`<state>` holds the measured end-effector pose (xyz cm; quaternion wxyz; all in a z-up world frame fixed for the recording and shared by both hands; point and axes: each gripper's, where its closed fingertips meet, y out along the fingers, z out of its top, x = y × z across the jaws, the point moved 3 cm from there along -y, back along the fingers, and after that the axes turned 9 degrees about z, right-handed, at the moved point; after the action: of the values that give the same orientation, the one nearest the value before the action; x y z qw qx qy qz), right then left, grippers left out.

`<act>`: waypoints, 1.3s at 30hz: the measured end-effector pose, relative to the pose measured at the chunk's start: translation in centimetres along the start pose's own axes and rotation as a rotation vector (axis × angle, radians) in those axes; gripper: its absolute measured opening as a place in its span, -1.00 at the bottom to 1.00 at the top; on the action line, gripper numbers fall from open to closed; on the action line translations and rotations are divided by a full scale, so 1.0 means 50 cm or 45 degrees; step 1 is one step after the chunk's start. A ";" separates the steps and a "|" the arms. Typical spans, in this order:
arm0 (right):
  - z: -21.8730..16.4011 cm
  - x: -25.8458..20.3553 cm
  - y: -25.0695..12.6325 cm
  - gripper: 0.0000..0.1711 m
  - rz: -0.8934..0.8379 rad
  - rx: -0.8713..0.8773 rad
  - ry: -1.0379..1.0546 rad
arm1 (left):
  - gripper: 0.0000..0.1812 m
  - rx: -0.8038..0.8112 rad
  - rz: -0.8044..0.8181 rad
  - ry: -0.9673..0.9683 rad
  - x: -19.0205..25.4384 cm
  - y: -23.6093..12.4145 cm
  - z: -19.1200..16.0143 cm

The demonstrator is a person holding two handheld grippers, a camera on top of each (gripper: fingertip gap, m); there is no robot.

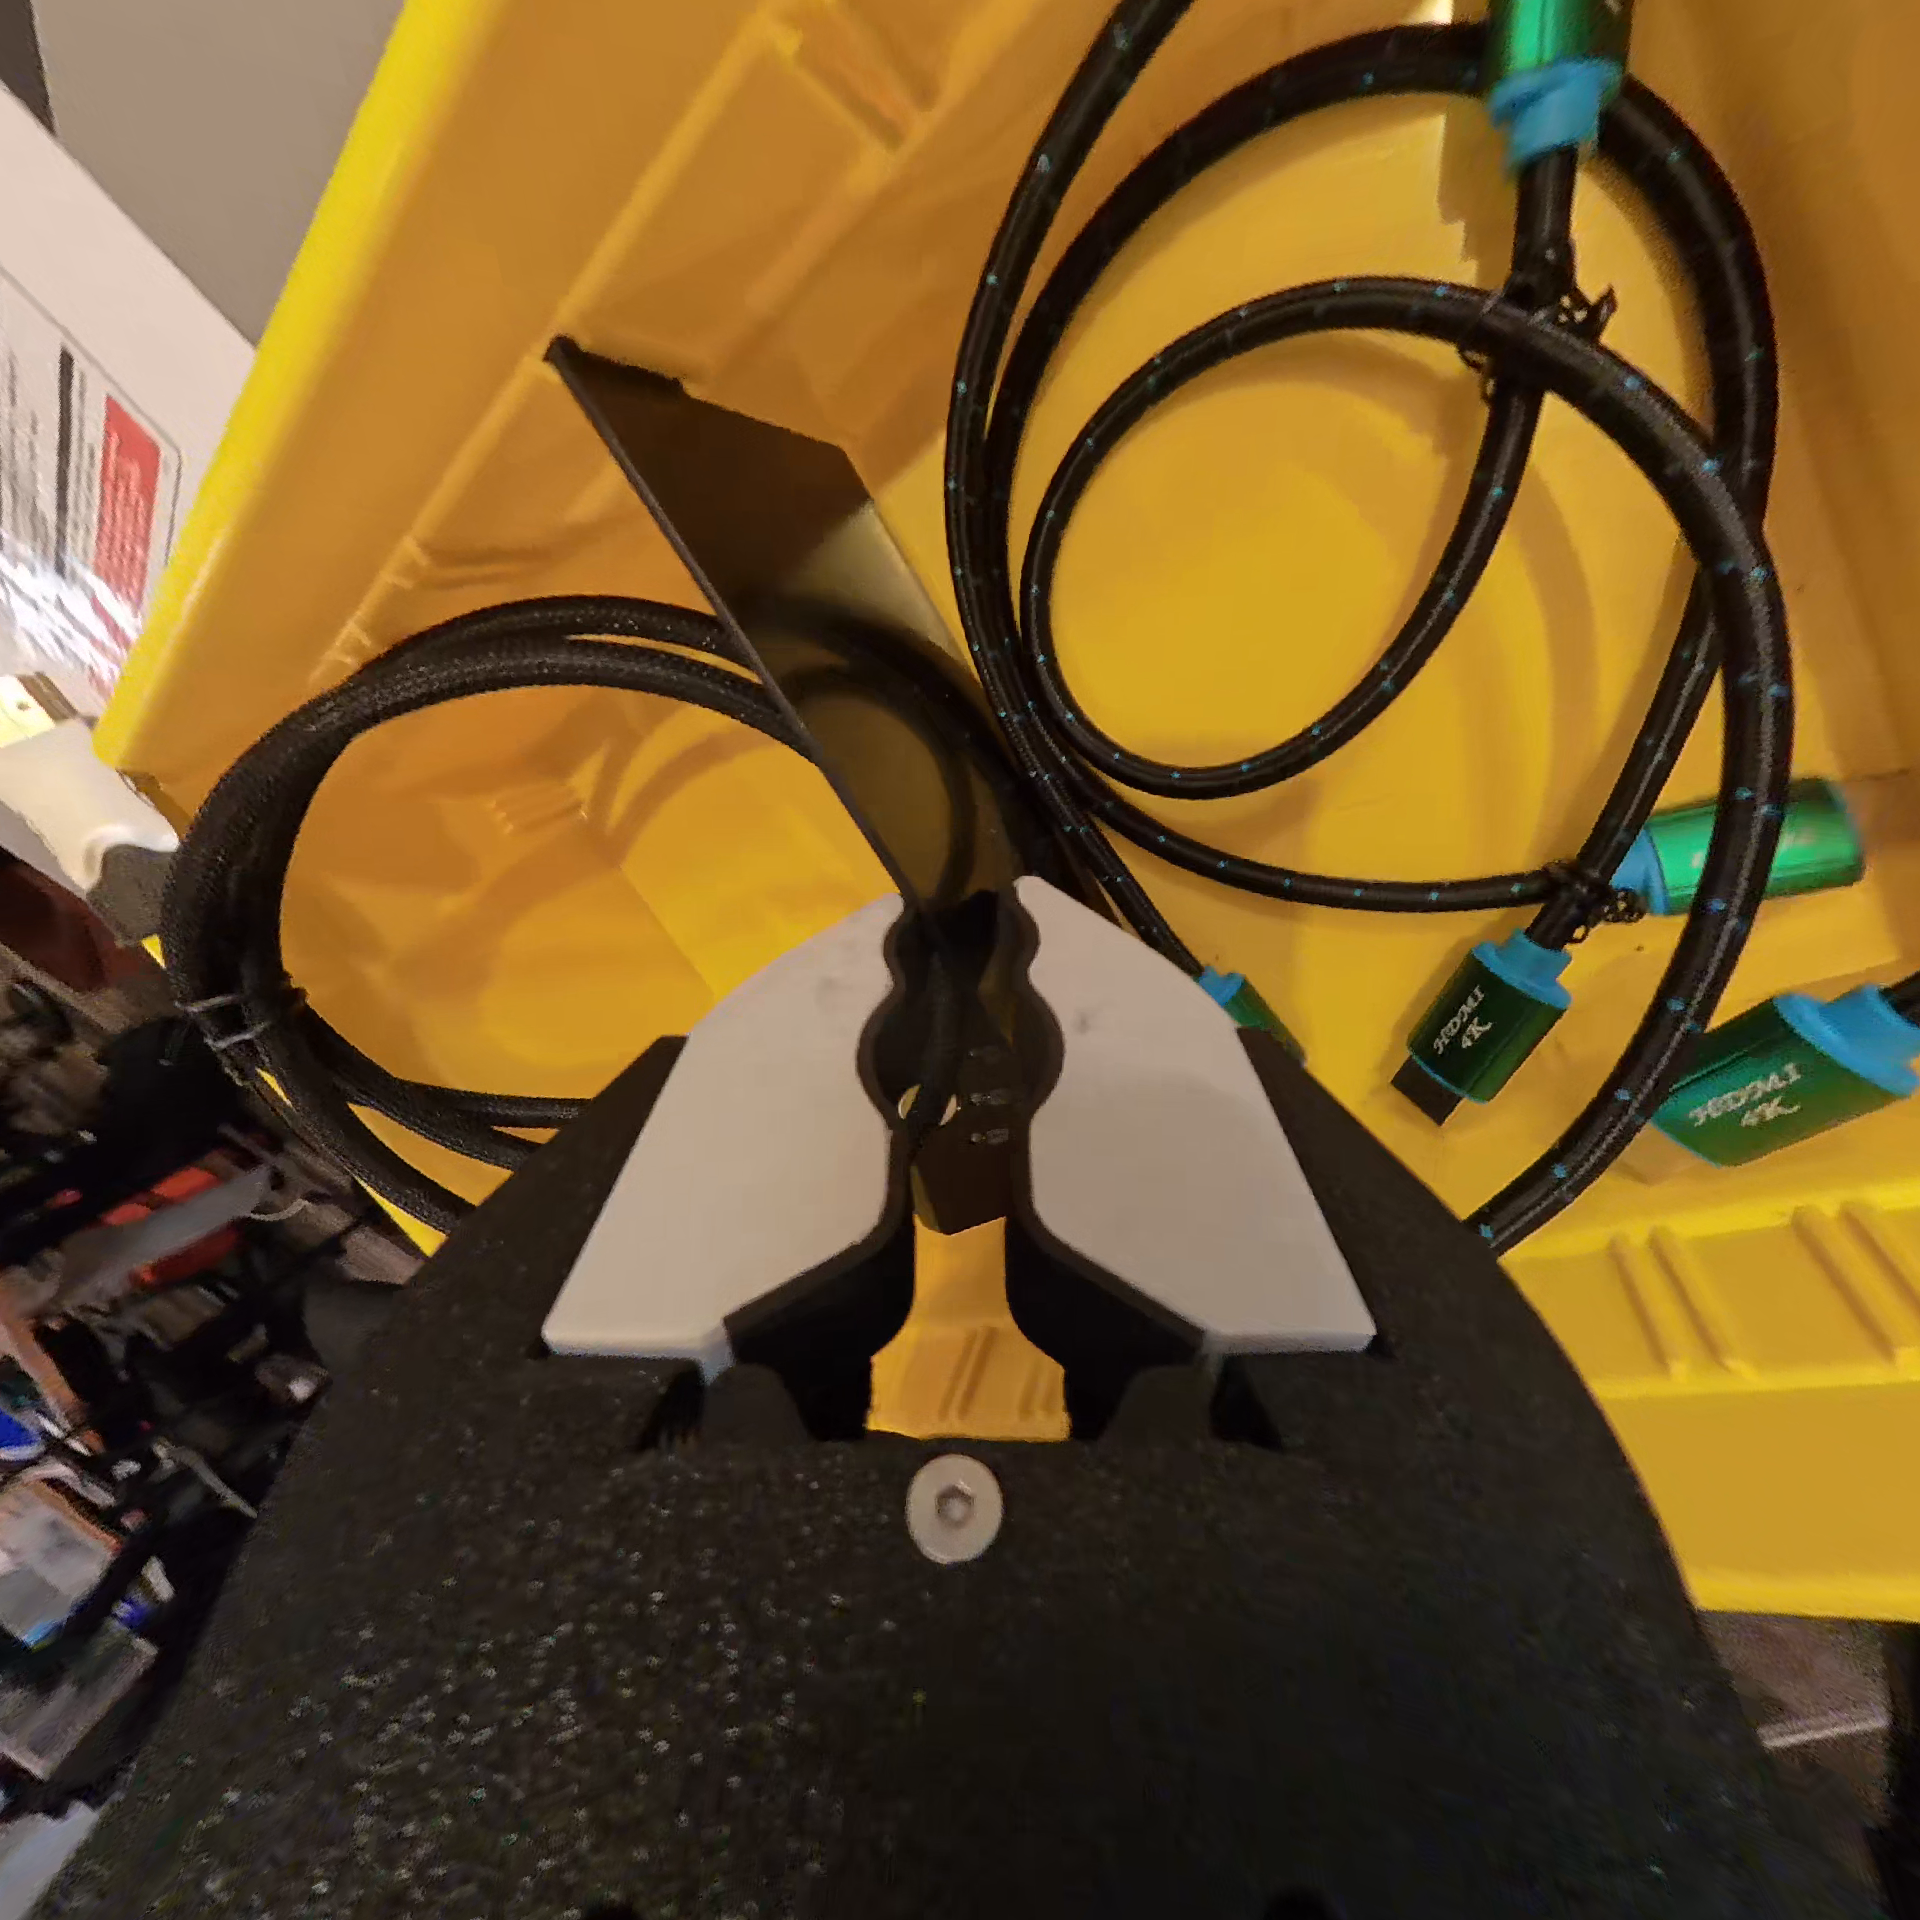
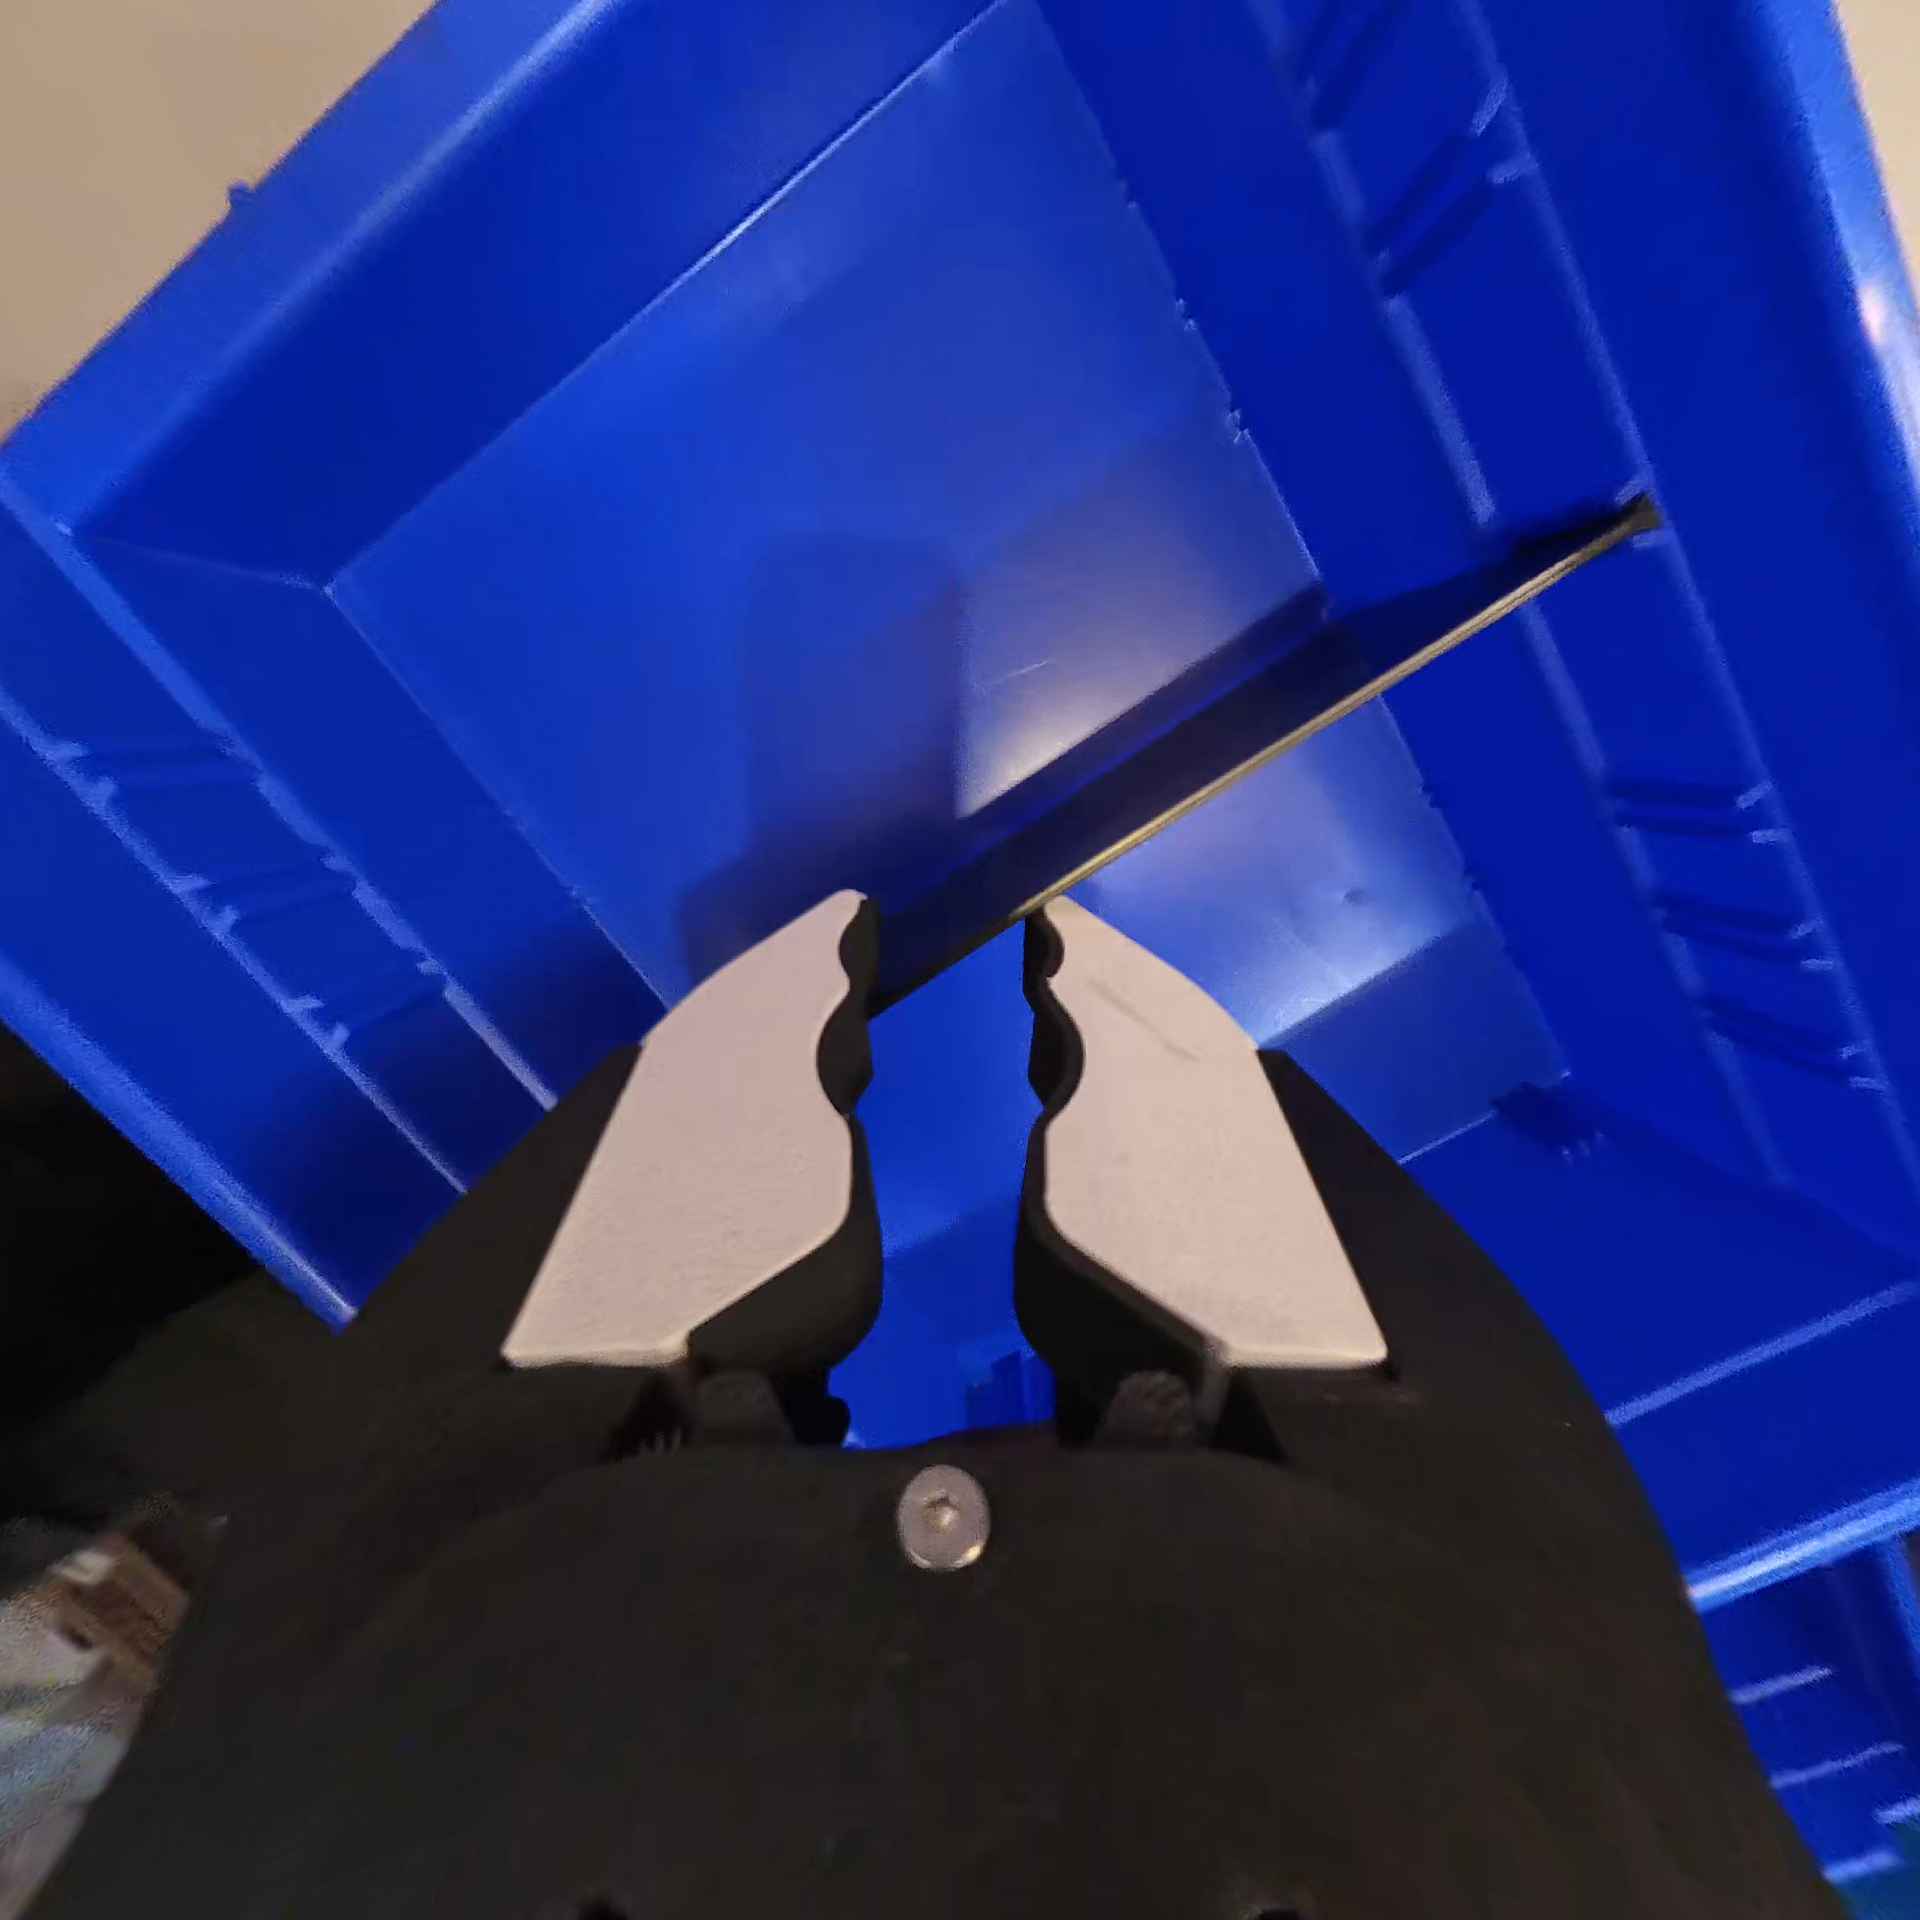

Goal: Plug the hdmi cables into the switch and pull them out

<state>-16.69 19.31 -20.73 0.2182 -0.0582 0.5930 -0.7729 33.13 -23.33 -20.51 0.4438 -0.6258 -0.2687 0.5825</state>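
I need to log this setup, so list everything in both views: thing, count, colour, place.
Bin: one, yellow, holds the cables.
Divider: one, black, upright in the yellow bin.
Coiled cable: one, black with blue flecks, right.
Plugs: at least five, green and blue, right side.
Cable bundle: one, plain black, left.
Switch: one, small, black, between the left fingers.
Blue bin: one, empty, with a dark divider.
Left gripper: closed on the switch.
Right gripper: open, empty.

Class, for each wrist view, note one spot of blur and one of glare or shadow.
Left wrist view: the cluttered shelves at left smear with blur; the glossy black flat switch box carries a pale sheen. Right wrist view: the blue plastic bin is softly blurred, with white glare on its floor beside the thin black divider.
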 end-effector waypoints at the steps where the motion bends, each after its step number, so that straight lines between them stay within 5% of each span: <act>1: -0.001 0.001 -0.001 -0.68 0.000 -0.012 -0.041 | -0.84 0.013 -0.004 0.037 0.002 -0.001 -0.002; 7: -0.042 0.023 -0.022 -0.72 -0.075 -0.201 -0.396 | -0.81 0.091 -0.028 0.322 0.016 -0.013 -0.024; 14: -0.120 0.103 -0.067 -0.74 -0.435 -0.559 -0.533 | -0.73 -0.043 0.078 0.551 -0.002 -0.013 -0.089; 21: -0.116 0.042 -0.114 -0.53 -0.429 -0.328 -0.451 | -0.52 -0.047 0.409 0.328 -0.067 -0.101 -0.108; 29: -0.137 -0.155 -0.033 -0.33 0.038 -0.287 -0.545 | -0.47 0.174 0.023 0.218 0.092 -0.202 -0.052; 35: -0.196 -0.128 0.021 -0.52 -0.042 -0.543 -0.512 | -0.47 -0.019 -0.156 0.247 0.188 -0.182 -0.068; 39: -0.207 -0.106 0.022 -0.57 -0.042 -0.513 -0.482 | -0.49 -0.067 -0.192 0.244 0.215 -0.162 -0.073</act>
<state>-15.25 30.46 -23.89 0.2965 -0.2536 0.6823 -0.6182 40.03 -11.27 -19.01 0.4935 -0.6680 -0.2866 0.4776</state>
